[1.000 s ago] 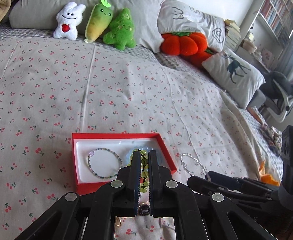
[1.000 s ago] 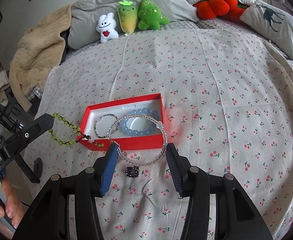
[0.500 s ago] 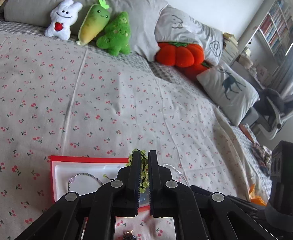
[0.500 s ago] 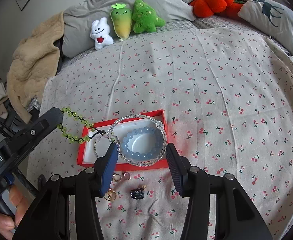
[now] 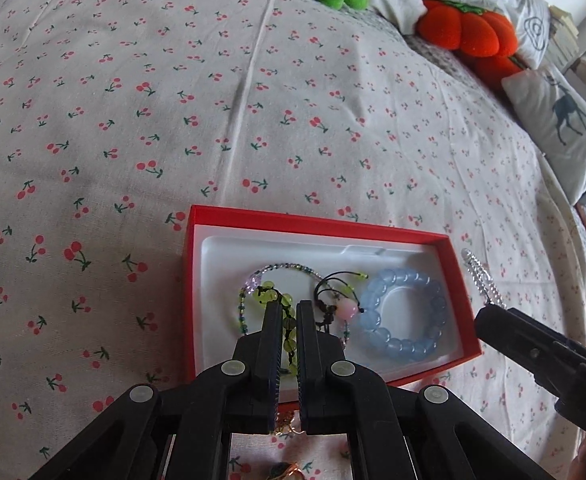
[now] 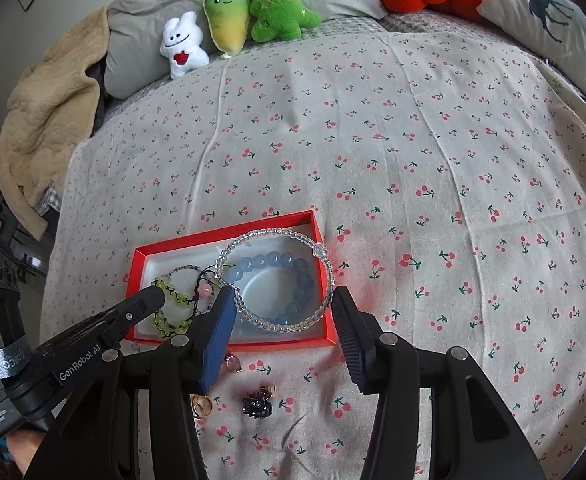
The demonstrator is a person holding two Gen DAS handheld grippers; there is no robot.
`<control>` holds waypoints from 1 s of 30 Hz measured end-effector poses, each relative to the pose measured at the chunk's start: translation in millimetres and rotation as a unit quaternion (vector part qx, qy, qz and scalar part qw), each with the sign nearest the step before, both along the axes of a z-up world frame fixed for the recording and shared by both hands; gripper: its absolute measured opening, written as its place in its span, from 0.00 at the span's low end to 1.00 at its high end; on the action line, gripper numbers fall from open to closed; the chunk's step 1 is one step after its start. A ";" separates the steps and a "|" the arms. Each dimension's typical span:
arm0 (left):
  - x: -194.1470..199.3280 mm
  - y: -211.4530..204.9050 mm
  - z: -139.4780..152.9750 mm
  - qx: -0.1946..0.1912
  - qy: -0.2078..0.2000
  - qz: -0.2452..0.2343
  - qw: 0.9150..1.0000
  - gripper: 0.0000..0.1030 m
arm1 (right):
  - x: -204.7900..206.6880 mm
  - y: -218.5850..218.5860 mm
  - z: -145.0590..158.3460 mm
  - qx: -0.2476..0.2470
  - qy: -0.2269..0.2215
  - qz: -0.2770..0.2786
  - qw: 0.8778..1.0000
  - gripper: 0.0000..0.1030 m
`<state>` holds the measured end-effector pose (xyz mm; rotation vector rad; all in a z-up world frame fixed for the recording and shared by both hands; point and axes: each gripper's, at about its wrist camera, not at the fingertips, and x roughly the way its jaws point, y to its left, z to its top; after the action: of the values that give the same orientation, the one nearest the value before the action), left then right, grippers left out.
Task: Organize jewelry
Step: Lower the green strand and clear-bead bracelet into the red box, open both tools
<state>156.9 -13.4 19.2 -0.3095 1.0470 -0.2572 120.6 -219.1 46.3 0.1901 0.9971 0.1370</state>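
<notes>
Left gripper (image 5: 289, 312) now lowered into red box (image 5: 317, 220), closed on green bracelet (image 5: 287, 324), right gripper (image 6: 283, 312) shifted over box, clear bracelet (image 6: 277, 280) stretched between its half-spread fingers, blue bracelet (image 5: 403, 312) just right of left fingers.

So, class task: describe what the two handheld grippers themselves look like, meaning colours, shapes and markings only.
The left gripper is matte black plastic, with two narrow straight fingers on jointed links fixed by round silver rivets. Seen from the right wrist view, its body carries white "GenRobot.AI" lettering and a grey strap. The right gripper has the same black linkage and rivets; one ribbed pad looks blue, the other dark.
</notes>
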 end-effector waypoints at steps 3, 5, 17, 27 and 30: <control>-4.0 0.0 4.2 0.011 -0.004 0.000 1.000 0.17 | 3.0 4.8 -2.8 -0.004 0.003 0.007 1.000 0.51; -8.7 1.5 11.5 0.018 -0.019 0.002 1.000 0.28 | 4.1 7.9 -4.2 -0.008 0.004 0.011 1.000 0.51; -34.6 38.9 20.8 0.068 -0.028 0.023 0.997 0.50 | 13.6 30.6 -20.7 -0.039 0.017 0.031 0.999 0.51; -48.2 50.6 11.9 0.104 -0.012 0.010 0.994 0.73 | 12.3 33.8 -28.6 -0.051 0.024 0.037 0.998 0.56; -51.5 52.6 10.5 0.106 -0.007 0.005 0.994 0.78 | 7.5 34.0 -26.7 -0.057 0.020 0.039 0.997 0.56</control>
<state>105.4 39.2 29.8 -0.1221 1.0488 -0.1373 128.1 -185.1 19.5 0.0493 1.0501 0.1477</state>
